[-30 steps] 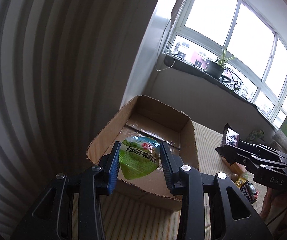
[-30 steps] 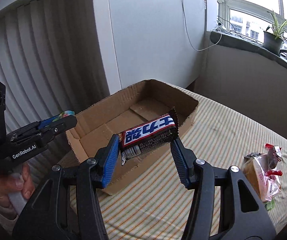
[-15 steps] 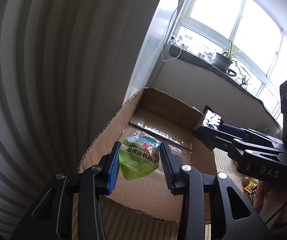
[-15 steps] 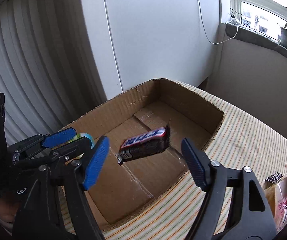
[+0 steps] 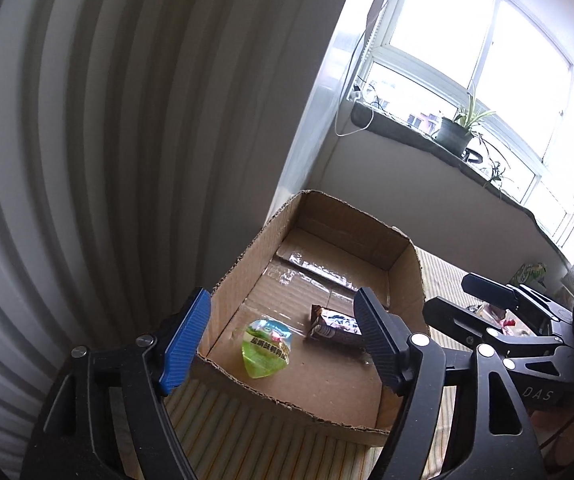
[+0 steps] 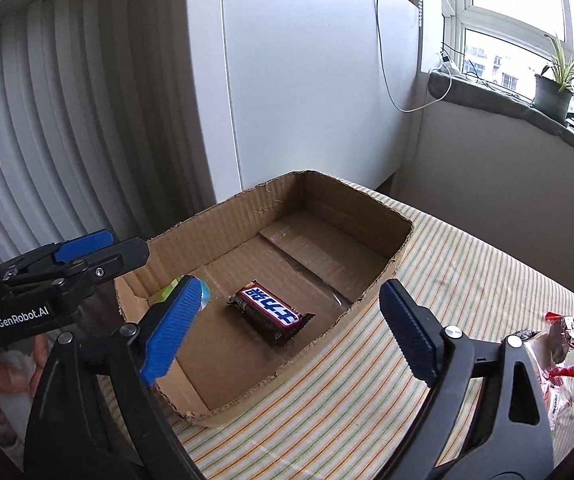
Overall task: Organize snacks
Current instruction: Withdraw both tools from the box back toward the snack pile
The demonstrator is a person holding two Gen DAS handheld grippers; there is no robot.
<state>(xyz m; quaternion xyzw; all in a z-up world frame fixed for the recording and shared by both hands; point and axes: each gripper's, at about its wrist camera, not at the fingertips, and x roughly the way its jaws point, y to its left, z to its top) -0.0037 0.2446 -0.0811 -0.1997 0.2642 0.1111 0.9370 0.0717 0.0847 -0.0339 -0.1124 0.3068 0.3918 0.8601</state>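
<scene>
An open cardboard box (image 5: 243,264) (image 6: 327,196) stands on the striped tablecloth. A green jelly cup (image 5: 266,347) lies on the box floor near the front left; in the right wrist view it is mostly hidden behind my finger. A brown chocolate bar (image 5: 335,326) (image 6: 271,314) lies beside it on the box floor. My left gripper (image 5: 283,340) is open and empty above the near end of the box; it also shows at the left of the right wrist view (image 6: 99,252). My right gripper (image 6: 291,336) is open and empty over the box's right wall.
Several wrapped snacks (image 6: 555,352) lie on the striped tablecloth (image 6: 467,280) to the right of the box. White slatted blinds (image 5: 87,160) and a wall stand behind the box. A potted plant (image 6: 555,92) sits on the window sill.
Both grippers have opened. The jelly cup dropped from the left gripper and the chocolate bar from the right gripper; both now lie on the box floor.
</scene>
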